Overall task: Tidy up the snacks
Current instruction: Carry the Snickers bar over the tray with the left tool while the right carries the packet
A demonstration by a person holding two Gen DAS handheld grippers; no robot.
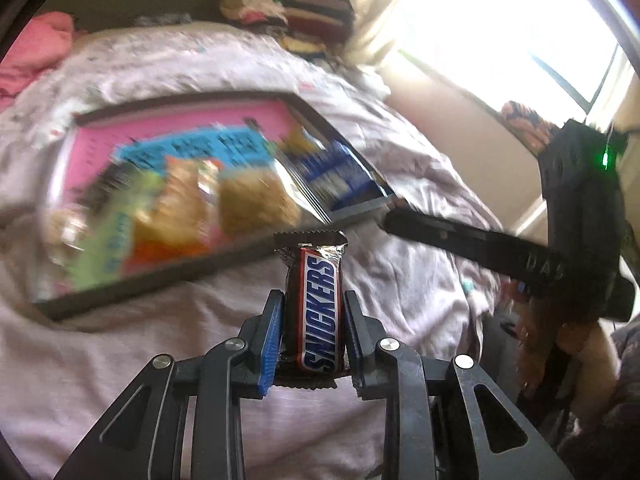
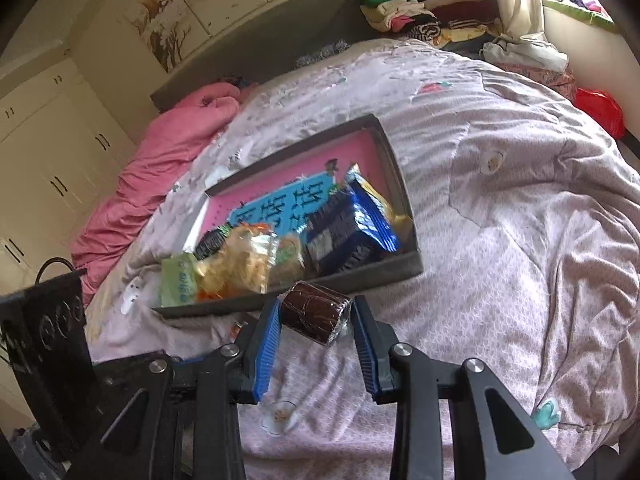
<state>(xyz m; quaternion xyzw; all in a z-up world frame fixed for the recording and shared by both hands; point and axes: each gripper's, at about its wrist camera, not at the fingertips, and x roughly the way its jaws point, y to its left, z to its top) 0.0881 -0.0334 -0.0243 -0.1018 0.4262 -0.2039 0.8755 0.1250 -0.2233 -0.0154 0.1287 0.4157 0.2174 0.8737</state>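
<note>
My left gripper (image 1: 311, 300) is shut on a Snickers bar (image 1: 316, 308), held upright above the bed just short of the tray's near rim (image 1: 160, 280). My right gripper (image 2: 316, 308) is shut on a brown chocolate-coated cake in clear wrap (image 2: 316, 314), held just in front of the same tray (image 2: 404, 268). The dark tray has a pink floor and holds a blue cookie pack (image 2: 352, 224), clear-wrapped biscuits (image 2: 244, 260), and a green packet (image 2: 178, 280). The right gripper's body (image 1: 580, 216) shows at the right of the left wrist view.
The tray lies on a bed with a pale lilac quilt (image 2: 520, 240). A pink blanket (image 2: 160, 168) is bunched at the far left. Piled clothes (image 2: 408, 12) sit at the headboard. A black bag (image 2: 44, 344) stands at the left. A bright window (image 1: 500, 32) is on the right.
</note>
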